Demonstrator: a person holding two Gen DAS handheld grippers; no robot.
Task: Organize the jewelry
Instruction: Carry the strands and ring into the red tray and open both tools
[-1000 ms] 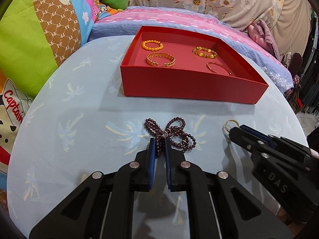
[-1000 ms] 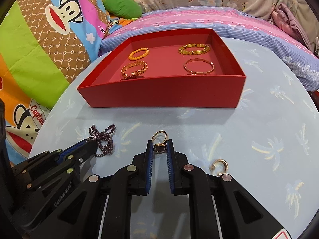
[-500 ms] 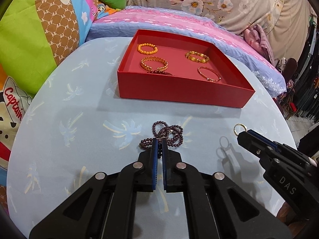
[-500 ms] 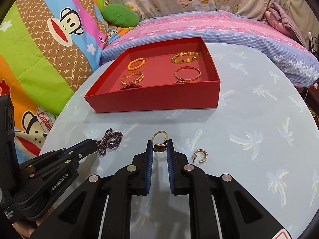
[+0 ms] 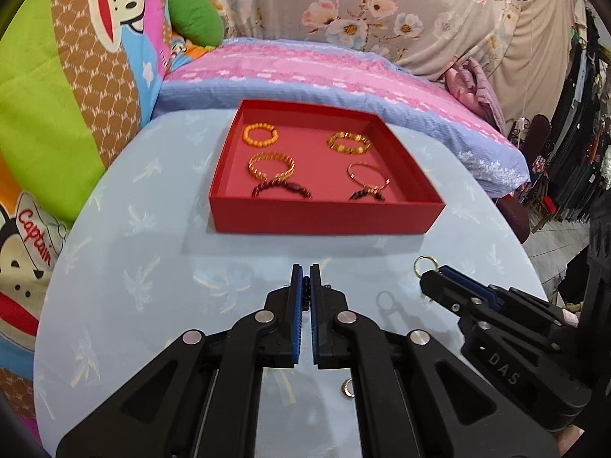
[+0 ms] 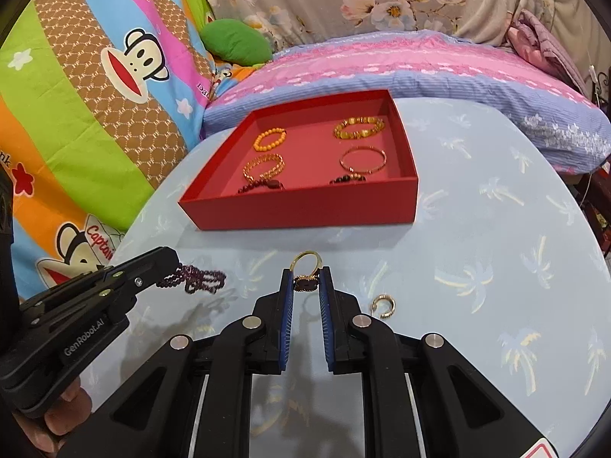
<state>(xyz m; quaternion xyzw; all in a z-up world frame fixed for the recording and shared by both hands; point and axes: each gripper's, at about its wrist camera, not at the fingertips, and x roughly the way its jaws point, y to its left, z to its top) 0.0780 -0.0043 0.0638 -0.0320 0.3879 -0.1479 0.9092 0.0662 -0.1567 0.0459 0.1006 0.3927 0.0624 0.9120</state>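
Observation:
A red tray (image 5: 324, 221) (image 6: 305, 212) sits at the far side of the round table and holds several bracelets. My left gripper (image 5: 305, 280) (image 6: 173, 267) is shut on a dark purple bead bracelet (image 6: 200, 280), which hangs above the table; in the left wrist view only a few beads (image 5: 305, 290) show between the pads. My right gripper (image 6: 306, 280) (image 5: 429, 278) is shut on a gold ring with a dark charm (image 6: 305, 267) (image 5: 425, 265), held above the table.
A gold hoop earring (image 6: 383, 305) lies on the table right of my right gripper. A small ring (image 5: 348, 387) lies below my left gripper. Patterned cushions (image 6: 95, 95) and a pink and blue quilt (image 6: 420, 68) border the table.
Both grippers have risen from the table with their pieces. The bead bracelet has left the cloth and now hangs from my left gripper. The tray sits farther away in both views.

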